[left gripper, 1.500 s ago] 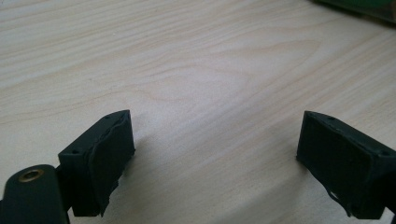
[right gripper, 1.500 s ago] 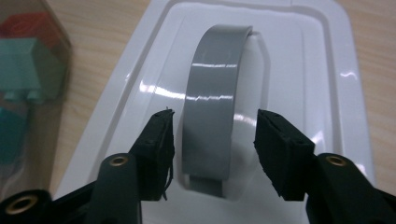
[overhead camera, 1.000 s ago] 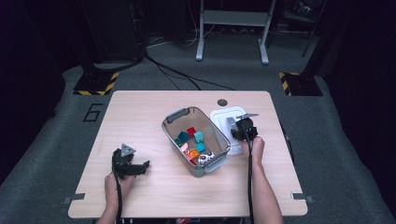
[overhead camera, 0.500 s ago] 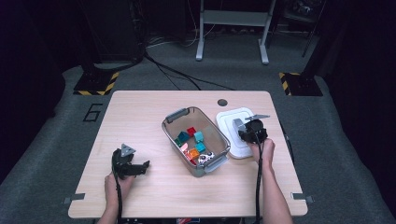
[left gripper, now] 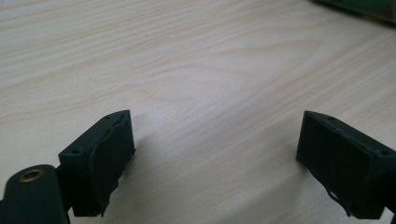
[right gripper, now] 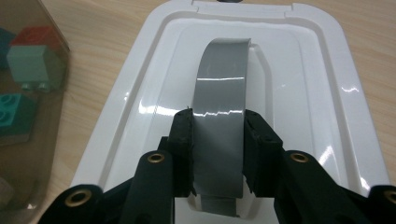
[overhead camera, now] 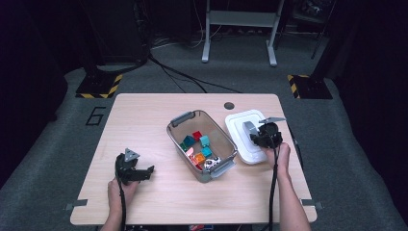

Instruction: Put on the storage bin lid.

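From above we look down on the whole table (overhead camera: 144, 120). Each gripper view sits close, facing along its jaws; the right shares the white lid (right gripper: 299, 84) (overhead camera: 240, 126).

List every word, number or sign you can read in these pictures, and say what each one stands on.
"6" on the grey floor left of the table, in dark paint, seen in the high view.
Yellow and black hazard stripes, with no words, on two floor plates: left plate, right plate.
Nothing readable on the white lid, its grey handle, the clear bin or the toy blocks.
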Motion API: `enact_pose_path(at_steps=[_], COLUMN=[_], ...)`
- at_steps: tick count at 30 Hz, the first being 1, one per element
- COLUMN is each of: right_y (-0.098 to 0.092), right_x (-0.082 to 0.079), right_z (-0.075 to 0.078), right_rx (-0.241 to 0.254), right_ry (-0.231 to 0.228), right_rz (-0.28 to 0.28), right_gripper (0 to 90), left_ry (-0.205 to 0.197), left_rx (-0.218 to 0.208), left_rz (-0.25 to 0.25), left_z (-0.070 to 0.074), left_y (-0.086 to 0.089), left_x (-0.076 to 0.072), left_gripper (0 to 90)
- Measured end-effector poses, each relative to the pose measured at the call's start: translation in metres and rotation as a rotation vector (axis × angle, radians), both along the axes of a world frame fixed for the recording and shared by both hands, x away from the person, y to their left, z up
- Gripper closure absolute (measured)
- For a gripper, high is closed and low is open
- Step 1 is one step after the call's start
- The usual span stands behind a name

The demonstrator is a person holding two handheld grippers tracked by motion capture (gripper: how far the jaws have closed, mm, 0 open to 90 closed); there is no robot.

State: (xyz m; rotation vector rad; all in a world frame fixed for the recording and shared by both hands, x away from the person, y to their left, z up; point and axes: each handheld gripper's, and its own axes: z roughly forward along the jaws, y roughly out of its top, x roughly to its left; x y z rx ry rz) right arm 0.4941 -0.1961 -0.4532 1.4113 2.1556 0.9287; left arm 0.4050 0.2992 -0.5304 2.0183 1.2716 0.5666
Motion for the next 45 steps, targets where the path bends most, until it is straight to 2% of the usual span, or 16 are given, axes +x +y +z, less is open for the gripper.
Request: enact_pose_path(at_steps=[9, 10, 11, 23, 30, 34, 41, 45], right_y=[-0.008, -0.006, -0.006, 0.001, 0.0, -0.001, 0.01, 0.016], right_x=[-0.005, -0.006, -0.005, -0.01, -0.012, -0.01, -0.013, -0.014], right_z=[0.018, 0.02, 0.022, 0.046, 0.065, 0.073, 0.093, 0.103], right_rx=[-0.001, 0.011, 0.006, -0.027, -0.03, -0.016, -0.025, -0.011], right_ry=[-0.03, -0.02, -0.032, -0.044, -0.073, -0.089, -0.106, -0.115], right_rz=[0.022, 0.005, 0.013, 0.042, 0.039, 0.038, 0.057, 0.071], right_gripper=[68.0, 68.0, 68.0, 68.0, 68.0, 68.0, 67.9, 67.9], left_ry=[-0.003, 0.001, 0.0, -0.003, -0.003, 0.001, -0.003, -0.003], left_rx=[-0.002, 0.0, -0.001, -0.001, -0.002, 0.0, -0.001, -0.001], left_rz=[0.002, 0.0, 0.0, 0.002, 0.002, 0.0, 0.003, 0.003], left_z=[0.0, 0.0, 0.0, 0.0, 0.0, 0.0, 0.0, 0.0], left_y=[0.0, 0.0, 0.0, 0.0, 0.0, 0.0, 0.0, 0.0], left_x=[0.0, 0.0, 0.0, 0.0, 0.0, 0.0, 0.0, 0.0], left_gripper=[10.9, 11.0, 10.9, 10.9, 10.9, 10.9, 10.9, 10.9])
